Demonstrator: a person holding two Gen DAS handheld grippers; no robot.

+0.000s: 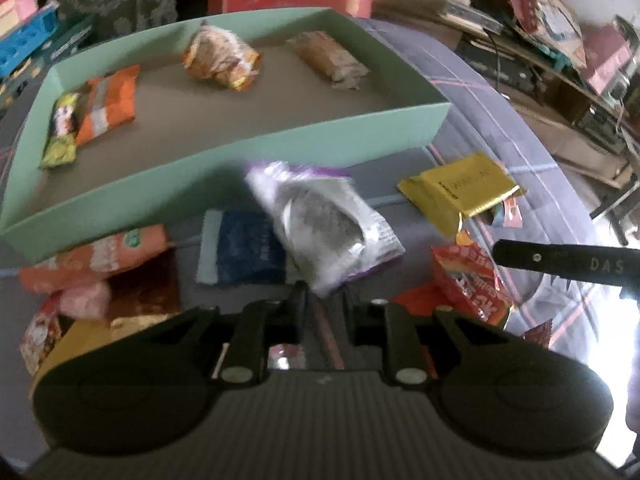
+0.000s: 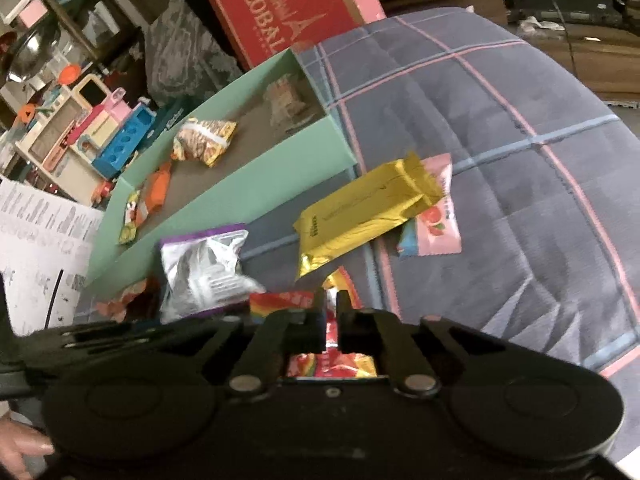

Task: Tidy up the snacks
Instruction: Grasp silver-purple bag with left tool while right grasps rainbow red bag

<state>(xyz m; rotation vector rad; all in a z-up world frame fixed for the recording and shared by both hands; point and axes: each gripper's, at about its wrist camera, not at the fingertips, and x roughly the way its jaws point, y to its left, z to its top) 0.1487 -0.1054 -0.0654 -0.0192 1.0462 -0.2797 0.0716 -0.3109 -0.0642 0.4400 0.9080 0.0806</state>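
Meanwhile left claw (image 1: 323, 298) grips silver packet (image 1: 320, 224) beside box rim (image 1: 248, 142)

The red box (image 2: 288, 12) reads "GLOBAL"; the black bar (image 1: 568, 262) reads "DAS".

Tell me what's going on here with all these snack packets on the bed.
A person with two handheld grippers is sorting snacks into a mint green box on a plaid quilt. The left gripper holds a silver and purple packet just short of the box. The right gripper hovers nearly shut over a red rainbow packet. Four snacks already sit inside; a yellow packet and others wait outside.
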